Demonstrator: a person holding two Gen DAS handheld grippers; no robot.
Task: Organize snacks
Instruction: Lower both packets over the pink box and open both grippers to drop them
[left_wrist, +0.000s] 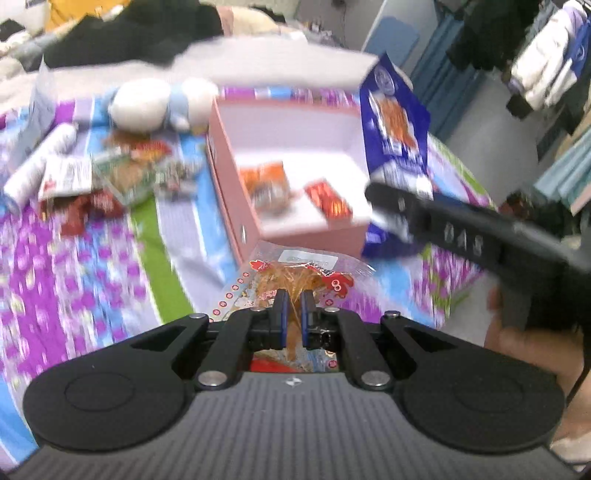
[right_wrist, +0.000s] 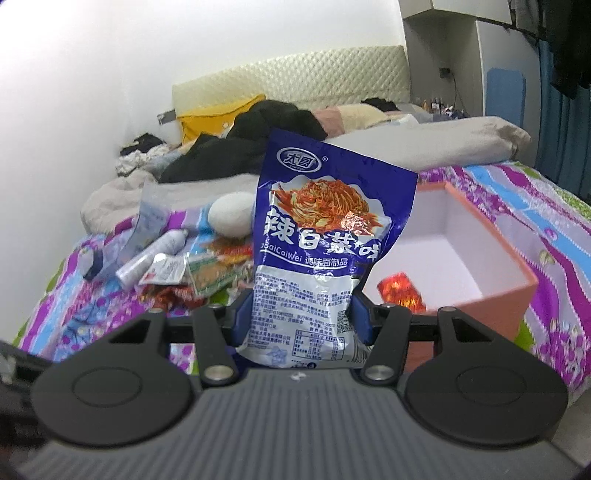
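My left gripper (left_wrist: 291, 306) is shut on a clear snack packet (left_wrist: 295, 277) with orange contents and red print, held just in front of the pink box (left_wrist: 236, 199). The box is open and holds an orange packet (left_wrist: 266, 184) and a small red packet (left_wrist: 328, 201). My right gripper (right_wrist: 301, 317) is shut on a blue bag of spicy cabbage snack (right_wrist: 317, 236), held upright left of the pink box (right_wrist: 517, 291). The blue bag also shows in the left wrist view (left_wrist: 397, 136) at the box's right side.
A pile of loose snack packets (left_wrist: 122, 173) lies on the flowered bedspread (left_wrist: 74, 277) left of the box, with a white tube (left_wrist: 37, 166) and a plush toy (left_wrist: 159, 103). Clothes and pillows (right_wrist: 258, 125) are heaped at the bed's head.
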